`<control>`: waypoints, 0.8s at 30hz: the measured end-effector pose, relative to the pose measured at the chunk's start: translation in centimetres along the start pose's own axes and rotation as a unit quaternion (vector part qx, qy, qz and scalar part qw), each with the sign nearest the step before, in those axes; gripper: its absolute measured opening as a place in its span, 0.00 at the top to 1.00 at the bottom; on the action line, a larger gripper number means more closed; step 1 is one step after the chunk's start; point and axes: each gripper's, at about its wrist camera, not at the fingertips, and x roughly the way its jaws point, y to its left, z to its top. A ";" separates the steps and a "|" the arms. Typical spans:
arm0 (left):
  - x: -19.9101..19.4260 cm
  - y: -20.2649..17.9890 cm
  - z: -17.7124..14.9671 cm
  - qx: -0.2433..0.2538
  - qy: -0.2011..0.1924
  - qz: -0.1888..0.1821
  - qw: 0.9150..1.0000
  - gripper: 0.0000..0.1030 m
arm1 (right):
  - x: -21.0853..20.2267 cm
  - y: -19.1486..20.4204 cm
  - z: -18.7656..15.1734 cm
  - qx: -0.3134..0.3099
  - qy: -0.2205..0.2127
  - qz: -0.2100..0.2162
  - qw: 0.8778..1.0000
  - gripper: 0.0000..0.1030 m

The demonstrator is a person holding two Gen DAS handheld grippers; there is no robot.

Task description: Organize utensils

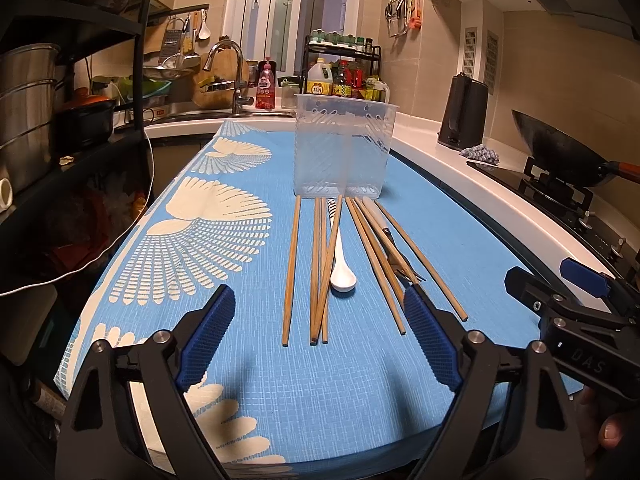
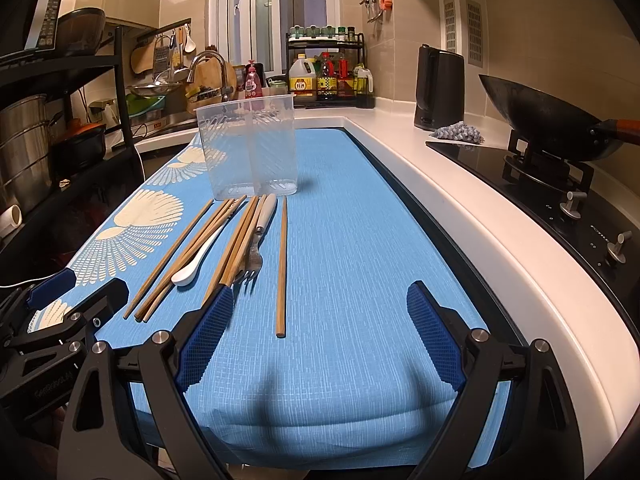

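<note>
A clear plastic utensil holder [image 1: 343, 148] [image 2: 250, 148] with two compartments stands empty on the blue cloth [image 1: 248, 360]. In front of it lie several wooden chopsticks [image 1: 291, 268] [image 2: 282, 264], a white ceramic spoon [image 1: 342, 264] [image 2: 196, 260] and a fork [image 1: 396, 250] [image 2: 256, 250] with a pale handle. My left gripper [image 1: 320, 320] is open and empty, just short of the chopstick ends. My right gripper [image 2: 320, 316] is open and empty, with one lone chopstick ending between its fingers. Each gripper shows at the edge of the other's view.
A white counter [image 2: 460, 200] runs along the right, with a black kettle [image 2: 439, 88], a rag [image 2: 458, 133] and a wok [image 2: 548, 120] on a gas stove. A sink tap [image 1: 232, 76] and a condiment rack [image 1: 344, 68] stand behind. A metal shelf with pots [image 1: 28, 96] stands left.
</note>
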 end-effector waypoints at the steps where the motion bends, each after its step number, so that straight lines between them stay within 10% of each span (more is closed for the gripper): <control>1: 0.0 0.0 0.0 0.000 0.001 0.002 1.000 0.24 | 0.0 0.1 0.0 -0.001 0.000 -0.001 1.000 0.19; 8: 1.2 0.8 -0.5 -0.013 0.023 0.027 0.999 0.45 | 2.0 -0.4 -0.8 0.015 0.021 0.012 1.000 0.47; 13: 2.8 1.9 -0.9 -0.033 0.050 0.037 0.998 0.79 | 4.2 -0.7 -1.1 0.027 0.045 0.040 0.998 0.59; 24: 5.0 1.6 -2.1 -0.004 0.051 0.039 0.998 0.84 | 7.2 0.4 -1.9 0.005 0.065 0.069 0.995 0.61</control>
